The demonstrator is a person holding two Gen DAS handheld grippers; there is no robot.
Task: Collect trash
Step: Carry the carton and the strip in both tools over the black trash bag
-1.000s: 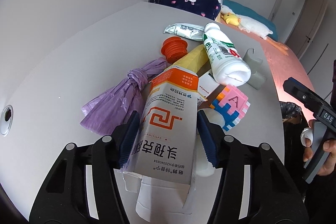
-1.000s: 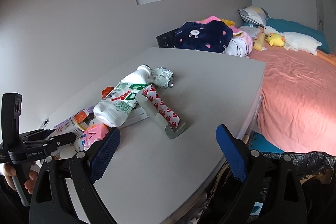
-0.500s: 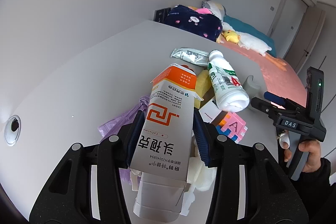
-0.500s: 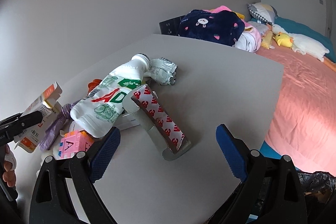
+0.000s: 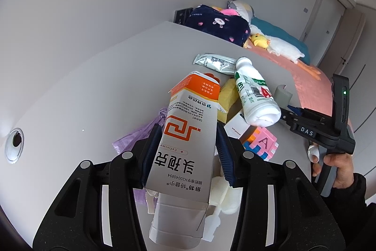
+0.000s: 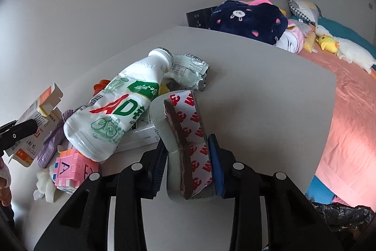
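Note:
My left gripper [image 5: 186, 152] is shut on a white and orange medicine box [image 5: 188, 133] and holds it above the pile on the grey table [image 5: 94, 86]. The box also shows in the right wrist view [image 6: 35, 119]. My right gripper [image 6: 188, 161] is shut on a grey hook with red and white adhesive backing [image 6: 188, 133], low at the table. In the pile lie a white AD milk bottle [image 6: 117, 109], a silver wrapper [image 6: 188, 72], a purple bag [image 5: 138, 133], a pink letter cube [image 6: 70, 168] and white tissue [image 6: 44, 185].
A bed with a pink sheet [image 6: 352, 109], a dark blue blanket [image 6: 246, 22] and plush toys [image 6: 340, 48] lies beyond the table. A black trash bag [image 6: 340, 215] sits below the table's right edge. A cable hole [image 5: 14, 145] is at the table's left.
My left gripper has lifted the medicine box up off the pile. My right gripper has moved forward to the grey hook and shut on it.

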